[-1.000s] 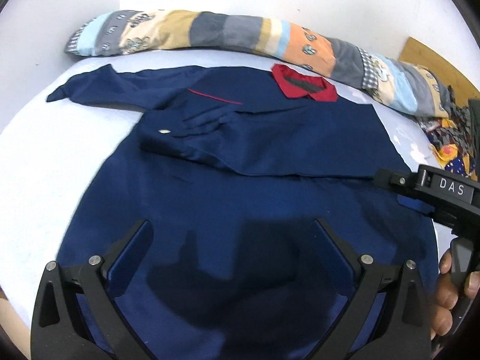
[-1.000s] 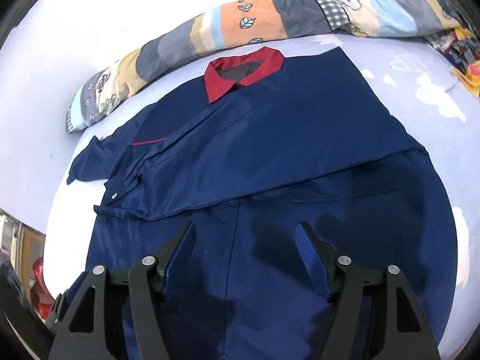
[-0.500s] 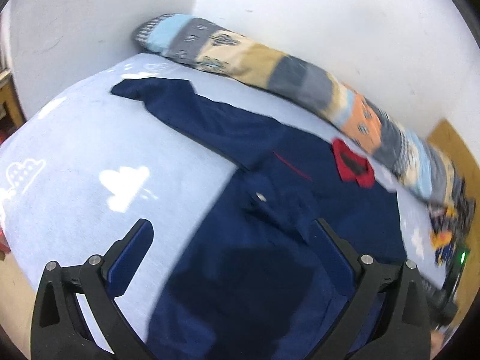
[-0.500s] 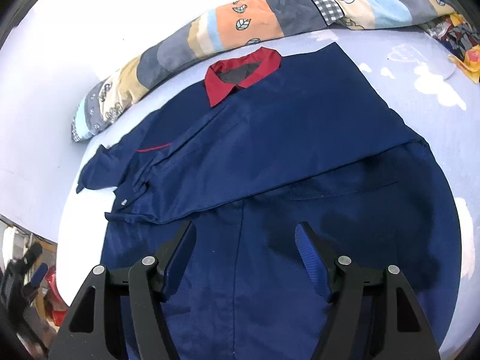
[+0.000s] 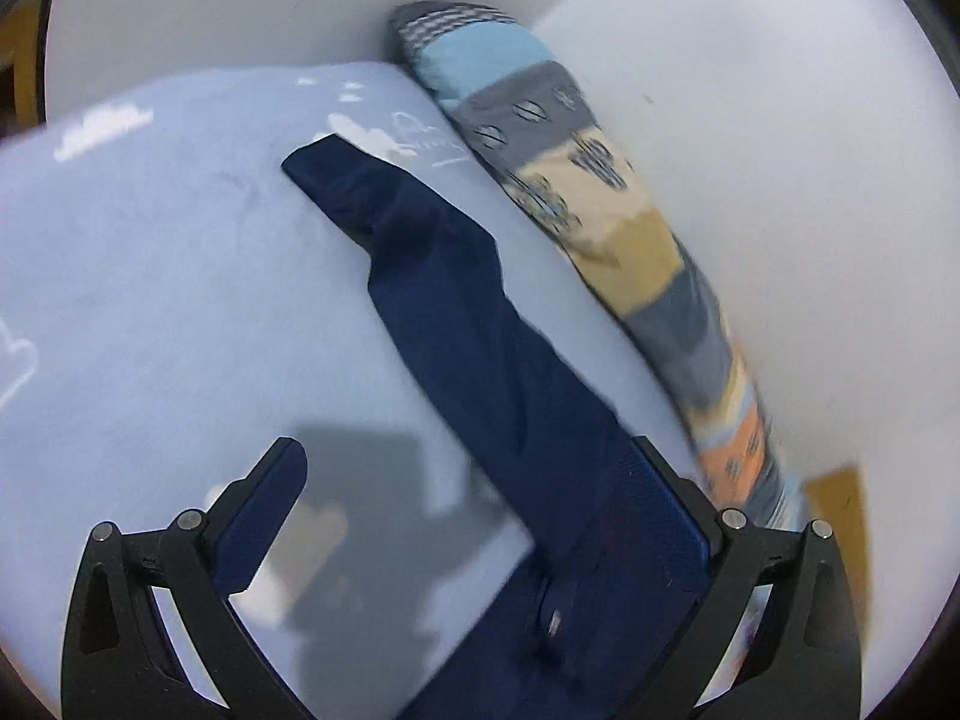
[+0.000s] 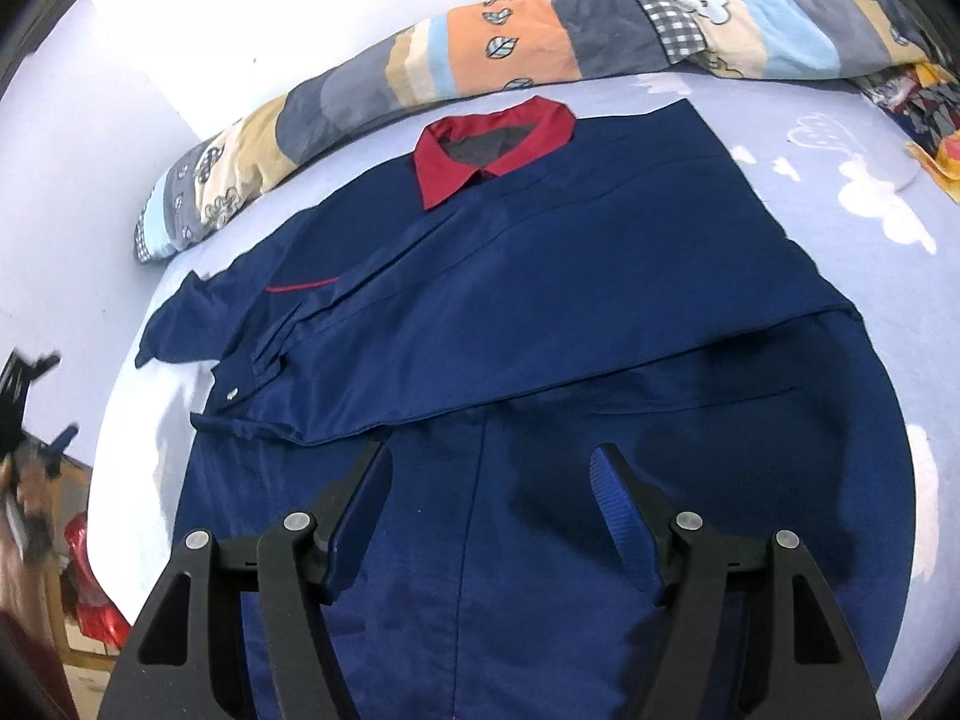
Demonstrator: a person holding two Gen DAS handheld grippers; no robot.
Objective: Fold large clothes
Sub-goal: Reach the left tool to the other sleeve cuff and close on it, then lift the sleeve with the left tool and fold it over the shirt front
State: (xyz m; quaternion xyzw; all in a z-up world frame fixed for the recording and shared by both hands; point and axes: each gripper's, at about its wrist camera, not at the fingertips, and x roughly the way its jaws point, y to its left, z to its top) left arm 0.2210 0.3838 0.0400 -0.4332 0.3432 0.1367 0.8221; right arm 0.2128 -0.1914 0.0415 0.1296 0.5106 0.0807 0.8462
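Observation:
A large navy shirt [image 6: 540,312] with a red collar [image 6: 486,147] lies flat on the light blue bed sheet [image 6: 840,138]. One sleeve is folded across its chest. The other sleeve [image 5: 456,294] stretches out over the sheet toward the far corner in the left wrist view. My left gripper [image 5: 474,498] is open and empty, hovering above that sleeve near the shoulder. My right gripper [image 6: 489,480] is open and empty above the shirt's lower body. The left gripper also shows in the right wrist view [image 6: 24,402] at the far left edge.
A long patchwork bolster [image 6: 540,54] lies along the wall behind the shirt; it also shows in the left wrist view [image 5: 600,204]. Colourful clothes [image 6: 924,102] sit at the back right. A red object [image 6: 90,600] lies on the floor, left of the bed.
My left gripper has swung far left, from over the shirt's body to the outstretched sleeve. My right gripper has barely moved.

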